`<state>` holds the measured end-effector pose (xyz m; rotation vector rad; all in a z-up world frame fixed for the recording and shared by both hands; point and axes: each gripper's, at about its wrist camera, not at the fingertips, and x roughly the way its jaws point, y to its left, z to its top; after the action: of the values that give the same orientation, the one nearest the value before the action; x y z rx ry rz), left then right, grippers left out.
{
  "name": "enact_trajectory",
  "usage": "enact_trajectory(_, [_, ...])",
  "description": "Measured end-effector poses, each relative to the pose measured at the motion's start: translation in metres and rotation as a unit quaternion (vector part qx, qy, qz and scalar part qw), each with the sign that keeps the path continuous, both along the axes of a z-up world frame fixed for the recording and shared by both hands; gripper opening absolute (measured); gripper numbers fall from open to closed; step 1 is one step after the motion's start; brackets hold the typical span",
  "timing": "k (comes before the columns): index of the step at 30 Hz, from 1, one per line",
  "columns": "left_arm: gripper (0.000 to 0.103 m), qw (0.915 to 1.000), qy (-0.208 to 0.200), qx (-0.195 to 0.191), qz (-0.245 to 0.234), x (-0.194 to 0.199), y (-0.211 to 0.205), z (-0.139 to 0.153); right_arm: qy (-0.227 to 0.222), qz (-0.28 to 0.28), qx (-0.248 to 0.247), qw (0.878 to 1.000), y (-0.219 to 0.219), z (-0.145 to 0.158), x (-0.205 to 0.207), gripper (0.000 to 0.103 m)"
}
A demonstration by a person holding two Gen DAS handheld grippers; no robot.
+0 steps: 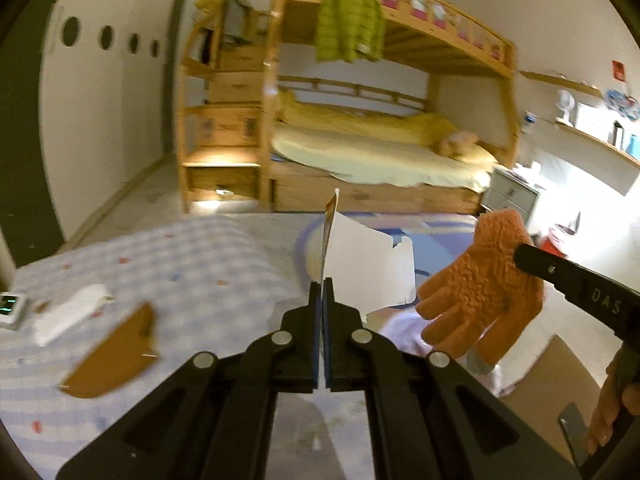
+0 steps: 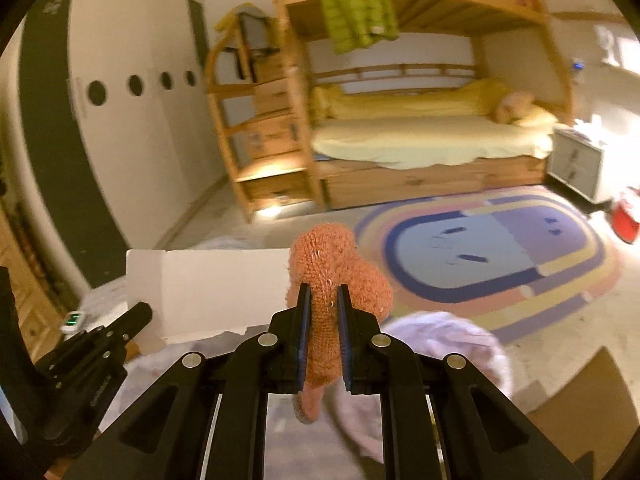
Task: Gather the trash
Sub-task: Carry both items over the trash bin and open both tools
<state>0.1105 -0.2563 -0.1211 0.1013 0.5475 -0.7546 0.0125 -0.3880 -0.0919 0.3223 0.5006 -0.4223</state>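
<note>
Nearest in the left wrist view, the left hand-held gripper [image 1: 323, 292] has its jaws fully together on the lower edge of a flat white card [image 1: 368, 264], apparently a piece of opened-out packaging with a printed face on its far side. The card stands upright above the jaws. It looks light and moderately stiff, so an edge pinch is adequate, though it will probably flex or swing about the pinch point; a hold close to a fold line would likely be firmer.

The right hand-held gripper [image 2: 323, 292] is nearly closed, with a narrow gap filled by an orange knitted glove [image 2: 340, 272]. The glove is soft, light and compressible. It bulges above the pads and hangs limp below them, so it should not slip easily, and a pinch across the bunched middle appears secure.

Below both grippers lies a bed with a checked sheet [image 1: 192, 256]. On it rest further loose items: a brown cardboard piece [image 1: 114, 356], thin and stiff, best taken by one edge, and a crumpled white tissue [image 1: 70, 314], very light and easily crushed, which could be pinched anywhere.

Lower right, a pale lilac bag [image 2: 452, 344] and a cardboard box [image 2: 588, 400] sit beside the bed; which is the receptacle cannot be determined.

Farther off lie the striped rug [image 2: 560, 248] and the wooden bunk bed [image 2: 420, 176].
</note>
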Motion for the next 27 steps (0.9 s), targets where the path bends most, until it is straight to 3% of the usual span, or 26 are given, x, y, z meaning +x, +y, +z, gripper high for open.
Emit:
enact_trajectory(6, [0.0,0.9984,0.026,0.005,-0.049,-0.01,-0.052,-0.017,0.027,-0.06,0.007,0.998,-0.046,-0.02,-0.026,0.013])
enact_trajectory(13, [0.0,0.9957,0.043,0.023,-0.079,-0.015,-0.093,-0.038,0.055,-0.089,0.017,0.994,-0.084,-0.044,-0.038,0.014])
enact_trajectory(14, [0.008,0.9955,0.042,0.029,-0.081,-0.015,-0.096,-0.039,0.06,-0.091,0.022,0.994,-0.09,-0.049,-0.037,0.016])
enact_trajectory(15, [0.03,0.9956,0.041,0.032,-0.078,-0.014,-0.094,-0.039,0.061,-0.091,0.026,0.994,-0.094,-0.052,-0.038,0.017])
enact_trajectory(17, [0.051,0.9963,0.039,0.02,-0.074,-0.013,-0.092,-0.037,0.069,-0.092,0.034,0.993,-0.099,-0.059,-0.036,0.027])
enact_trajectory(27, [0.051,0.9991,0.033,-0.002,-0.027,-0.002,-0.038,-0.015,0.046,-0.073,0.035,0.996,-0.086,-0.049,-0.038,0.03])
